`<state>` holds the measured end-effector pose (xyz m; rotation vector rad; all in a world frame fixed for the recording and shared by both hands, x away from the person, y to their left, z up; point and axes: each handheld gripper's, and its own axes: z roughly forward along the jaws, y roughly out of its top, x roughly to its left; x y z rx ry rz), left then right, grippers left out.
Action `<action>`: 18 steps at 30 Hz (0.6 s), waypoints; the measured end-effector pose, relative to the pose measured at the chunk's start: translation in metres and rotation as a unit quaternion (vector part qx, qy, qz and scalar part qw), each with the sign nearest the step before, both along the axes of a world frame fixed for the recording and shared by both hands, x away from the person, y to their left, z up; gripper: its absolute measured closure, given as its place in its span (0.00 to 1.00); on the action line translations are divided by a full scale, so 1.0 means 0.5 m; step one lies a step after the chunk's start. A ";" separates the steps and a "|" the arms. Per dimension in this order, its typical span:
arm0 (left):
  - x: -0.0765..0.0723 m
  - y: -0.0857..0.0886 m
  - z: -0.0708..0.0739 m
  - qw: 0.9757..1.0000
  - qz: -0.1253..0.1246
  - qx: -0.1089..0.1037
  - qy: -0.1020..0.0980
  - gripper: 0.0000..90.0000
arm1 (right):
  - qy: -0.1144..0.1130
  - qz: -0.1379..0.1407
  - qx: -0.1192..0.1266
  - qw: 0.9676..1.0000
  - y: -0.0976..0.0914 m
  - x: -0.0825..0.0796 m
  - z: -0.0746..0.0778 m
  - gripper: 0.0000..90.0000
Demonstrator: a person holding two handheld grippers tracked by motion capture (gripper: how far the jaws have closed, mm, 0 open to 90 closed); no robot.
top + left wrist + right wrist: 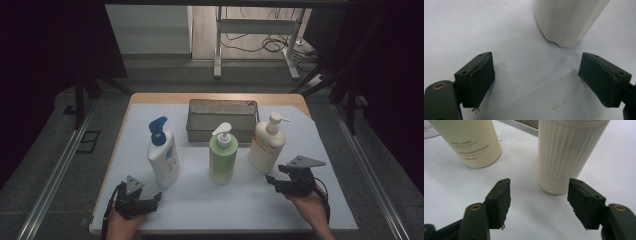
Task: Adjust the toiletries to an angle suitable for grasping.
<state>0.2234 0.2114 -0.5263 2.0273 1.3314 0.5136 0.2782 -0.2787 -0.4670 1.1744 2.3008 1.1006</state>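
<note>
Three pump bottles upright, none gripped yet.
Your right gripper [274, 181] and left gripper [156, 198] gape empty; close in on the ribbed bottle [567, 152].

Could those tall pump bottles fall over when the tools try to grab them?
Yes, maybe. The cream ribbed bottle is tall and narrow, and the right tool is open just short of its base; a bump low down could tip it. The green bottle stands close beside it, so a knocked bottle might hit its neighbour. The left tool is open near the blue-pump bottle, which looks just as tippy.
</note>
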 end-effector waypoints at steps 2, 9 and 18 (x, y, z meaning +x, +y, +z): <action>0.000 0.000 0.000 1.000 0.000 0.000 0.000 0.15 | 0.000 -0.001 -0.003 1.000 -0.003 -0.001 0.003 0.34; 0.000 0.000 0.000 1.000 0.000 -0.001 0.000 0.15 | -0.004 0.006 -0.009 1.000 -0.012 -0.001 0.017 0.30; 0.000 0.000 0.000 1.000 0.000 0.000 0.000 0.15 | -0.012 0.008 0.000 1.000 -0.018 0.002 0.038 0.24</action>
